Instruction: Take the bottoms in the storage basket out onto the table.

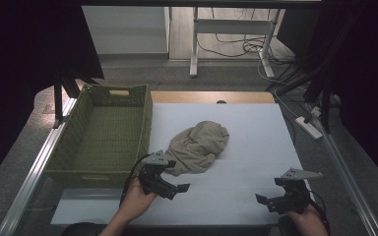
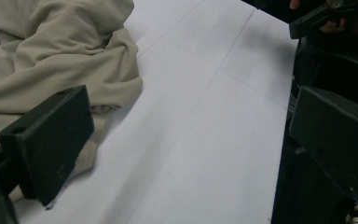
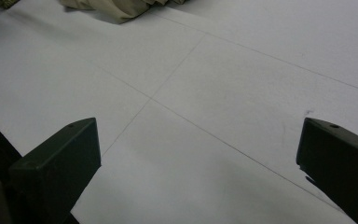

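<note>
Beige cloth (image 1: 200,146) lies crumpled mid-table on the white sheet (image 1: 256,142), just right of the green basket (image 1: 103,135). Left gripper (image 1: 173,178) hovers beside its near edge, jaws wide apart and empty (one jaw overlapping the fabric in its own view). Right gripper (image 1: 270,191) is well apart, also wide open and empty.
</note>
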### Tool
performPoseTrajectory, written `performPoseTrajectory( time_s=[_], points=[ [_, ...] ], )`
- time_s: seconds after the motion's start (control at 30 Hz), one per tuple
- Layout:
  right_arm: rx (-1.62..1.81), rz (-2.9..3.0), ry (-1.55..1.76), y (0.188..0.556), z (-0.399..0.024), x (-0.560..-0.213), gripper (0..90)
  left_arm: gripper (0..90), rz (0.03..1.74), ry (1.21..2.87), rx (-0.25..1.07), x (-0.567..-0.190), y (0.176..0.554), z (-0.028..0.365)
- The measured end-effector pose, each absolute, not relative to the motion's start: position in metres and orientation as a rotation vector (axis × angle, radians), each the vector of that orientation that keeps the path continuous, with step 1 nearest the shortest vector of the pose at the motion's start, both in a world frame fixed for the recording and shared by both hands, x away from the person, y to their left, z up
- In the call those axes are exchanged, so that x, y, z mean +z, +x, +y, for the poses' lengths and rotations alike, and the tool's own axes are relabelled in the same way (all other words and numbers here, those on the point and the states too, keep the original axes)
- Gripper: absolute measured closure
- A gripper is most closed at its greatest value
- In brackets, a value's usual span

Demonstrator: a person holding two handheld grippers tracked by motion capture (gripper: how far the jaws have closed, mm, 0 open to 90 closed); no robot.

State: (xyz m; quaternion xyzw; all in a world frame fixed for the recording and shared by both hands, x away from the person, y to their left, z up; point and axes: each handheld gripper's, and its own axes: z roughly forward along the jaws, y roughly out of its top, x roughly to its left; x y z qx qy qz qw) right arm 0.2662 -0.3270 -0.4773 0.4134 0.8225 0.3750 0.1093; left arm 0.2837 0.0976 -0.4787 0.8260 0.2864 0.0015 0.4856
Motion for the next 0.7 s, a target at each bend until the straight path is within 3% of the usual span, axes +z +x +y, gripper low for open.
performPoseTrajectory(
  time_s=[0.7],
  points=[
    [1.102, 2.415, 1.222, 0.264, -0.328, -0.477, 0.1, 1.1, 0.719, 1.991, -0.004, -0.481, 0.264, 0.116]
  ],
)
